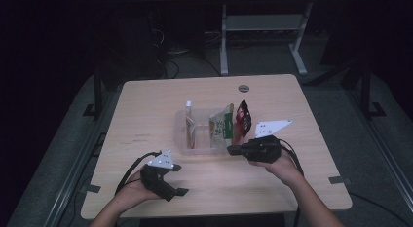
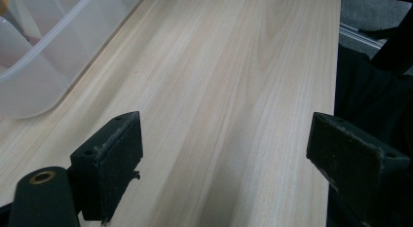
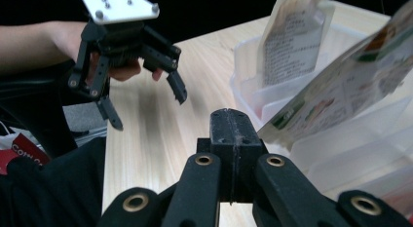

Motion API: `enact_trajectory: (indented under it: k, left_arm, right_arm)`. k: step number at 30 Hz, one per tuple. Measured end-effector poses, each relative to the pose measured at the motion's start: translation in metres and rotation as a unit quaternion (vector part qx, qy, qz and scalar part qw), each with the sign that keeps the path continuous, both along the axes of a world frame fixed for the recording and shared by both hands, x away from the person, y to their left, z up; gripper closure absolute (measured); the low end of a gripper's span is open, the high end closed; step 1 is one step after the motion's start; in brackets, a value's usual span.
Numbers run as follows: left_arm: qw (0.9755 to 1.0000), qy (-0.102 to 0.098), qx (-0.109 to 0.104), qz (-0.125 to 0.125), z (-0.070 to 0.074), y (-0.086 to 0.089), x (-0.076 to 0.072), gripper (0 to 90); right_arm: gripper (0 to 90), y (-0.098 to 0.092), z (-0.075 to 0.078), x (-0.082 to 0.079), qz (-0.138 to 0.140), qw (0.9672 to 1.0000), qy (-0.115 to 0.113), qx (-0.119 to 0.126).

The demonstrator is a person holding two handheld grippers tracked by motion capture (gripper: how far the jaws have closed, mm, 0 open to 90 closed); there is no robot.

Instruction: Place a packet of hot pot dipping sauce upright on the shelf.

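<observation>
Your right gripper (image 1: 233, 150) sits at the near right corner of the clear plastic bin (image 1: 181, 139), its jaws pressed fully together with nothing between them; in the right gripper view the two black pads meet flat in a single block (image 3: 233, 134). The green-and-white snack pouch (image 1: 221, 125) leans just beyond that tip, tilted over the bin's rim, and the right gripper view shows its lower edge (image 3: 341, 90) close beside the shut jaws but not clamped by them (whether it brushes the pads is hard to tell). Behind it a dark red packet (image 1: 242, 117) stands upright at the bin's right end, and a pale pouch with a cap (image 1: 189, 121) stands in the left part of the bin, printed side visible in the right gripper view (image 3: 292, 42). Your left gripper (image 1: 178, 179) rests well apart from the bin, low over the near left area of the light wooden surface (image 1: 146, 105), with its jaws spread wide and empty; the left gripper view shows bare wood grain between the two pads (image 2: 109, 154) and a rounded corner of the bin (image 2: 29, 81) up at its left edge. Your right hand (image 1: 280, 166) grips its tool from behind, with the grey three-cornered plate tilted up toward the red packet.
</observation>
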State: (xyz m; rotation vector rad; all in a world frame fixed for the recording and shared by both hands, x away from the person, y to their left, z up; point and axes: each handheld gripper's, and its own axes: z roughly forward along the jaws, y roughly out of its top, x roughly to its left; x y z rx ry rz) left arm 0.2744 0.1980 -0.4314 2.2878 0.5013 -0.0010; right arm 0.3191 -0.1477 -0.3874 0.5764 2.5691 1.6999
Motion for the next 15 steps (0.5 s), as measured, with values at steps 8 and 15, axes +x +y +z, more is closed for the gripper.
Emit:
enact_trajectory:
  k: [8, 15]
  left_arm:
    - [1.0, -0.003, 0.007, -0.006, 0.0, 0.0, 0.001, 12.8]
    - [1.0, -0.003, 0.004, 0.0, 0.0, 0.002, 0.002, 12.8]
  right_arm:
    - [89.8, 0.003, 0.012, 0.014, -0.009, 0.9998, -0.017, 0.011]
    - [89.8, 0.005, 0.011, 0.02, -0.014, 0.9997, -0.015, 0.015]
